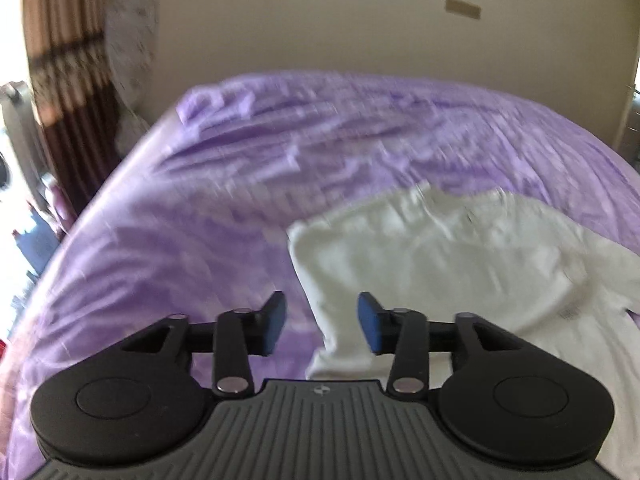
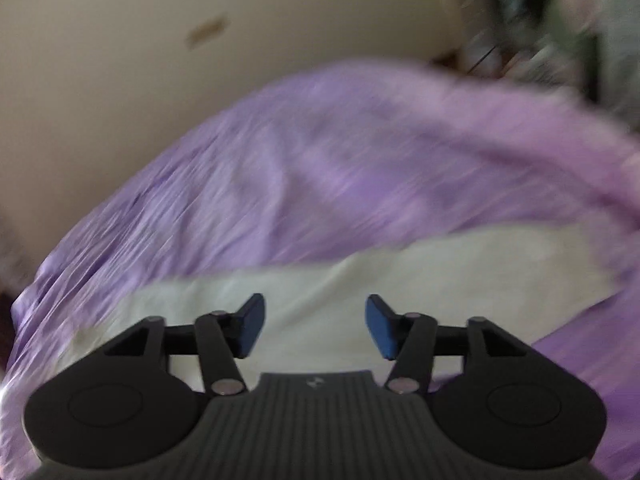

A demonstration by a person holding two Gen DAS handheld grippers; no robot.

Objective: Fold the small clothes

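The white garment (image 1: pixel 460 264) lies spread on the purple bedsheet (image 1: pixel 200 200), at the near right of the left wrist view and across the near middle of the right wrist view (image 2: pixel 360 280); one part looks already lapped over the rest, with a small printed label showing at its right side, though blur hides the exact shape.

The left gripper (image 1: pixel 322 322) hangs over the garment's near left edge, fingers spread apart and holding nothing; the right gripper (image 2: pixel 316 324) hangs over the cloth's middle, likewise released and empty; whether either pad touches the fabric cannot be told.

Both views are smeared, which suggests quick motion; that is the first risk; a fast descent may miss the thin edge and pinch the bedsheet along with it, since the sheet is wrinkled and soft right beside the hem. A second risk is grasping only the top layer where the cloth is doubled, so the fold slides apart when lifted. A third is uneven lifting between the two grippers, which would skew the crease; the left one sits at an edge while the right sits mid-cloth.

Beyond the bed stand a beige wall (image 1: pixel 320 20) and a brown curtain (image 1: pixel 64 60) at far left.
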